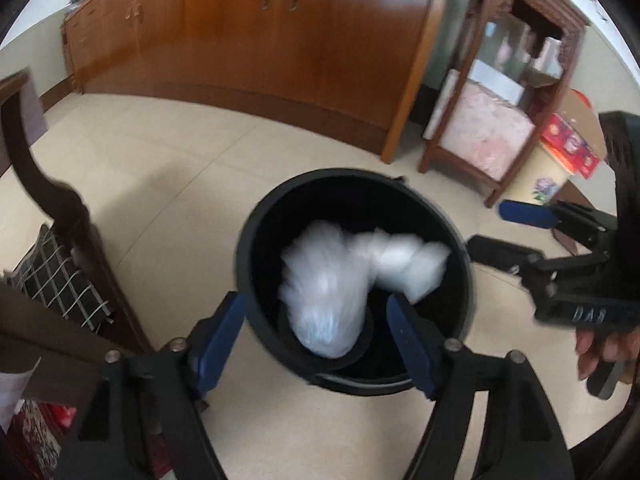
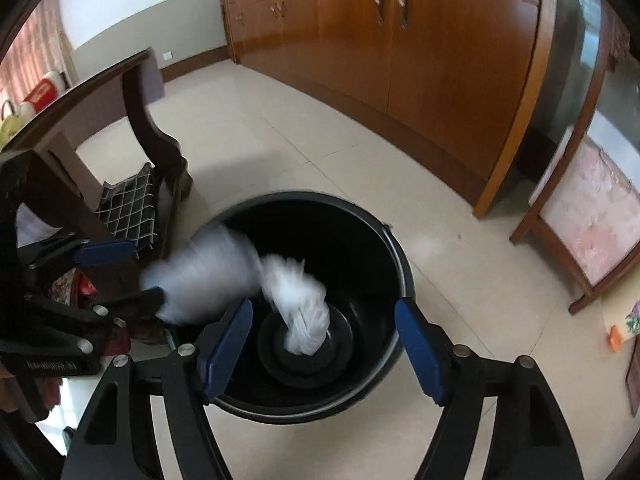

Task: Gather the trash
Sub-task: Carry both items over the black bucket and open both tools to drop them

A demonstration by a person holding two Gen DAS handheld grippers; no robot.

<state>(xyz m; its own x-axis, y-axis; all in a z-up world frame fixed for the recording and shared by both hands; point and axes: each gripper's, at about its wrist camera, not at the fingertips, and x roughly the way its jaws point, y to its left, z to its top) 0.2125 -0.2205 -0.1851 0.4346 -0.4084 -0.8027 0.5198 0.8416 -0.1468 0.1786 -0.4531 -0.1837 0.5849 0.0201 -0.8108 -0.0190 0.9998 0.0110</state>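
A black bucket (image 1: 352,174) (image 2: 402,264) stands on the tiled floor under both grippers. Two white, see-through plastic bags show as motion blur at its mouth. The larger bag (image 1: 328,292) (image 2: 208,276) hangs over the near-left rim, just in front of my left gripper (image 1: 320,340) (image 2: 148,274). The smaller bag (image 1: 408,268) (image 2: 300,304) reaches down to the bucket's floor. My right gripper (image 2: 324,344) (image 1: 486,228) is above the bucket's right side. Both pairs of blue-padded jaws stand wide apart, with no pad pressing on a bag.
A long wooden cabinet (image 1: 280,40) (image 2: 440,60) runs along the back. A dark carved furniture leg (image 1: 52,200) (image 2: 156,128) with a checked cloth (image 1: 56,280) is close on the left. A wooden stand with a pink bundle (image 1: 488,136) and red boxes (image 1: 572,148) is on the right.
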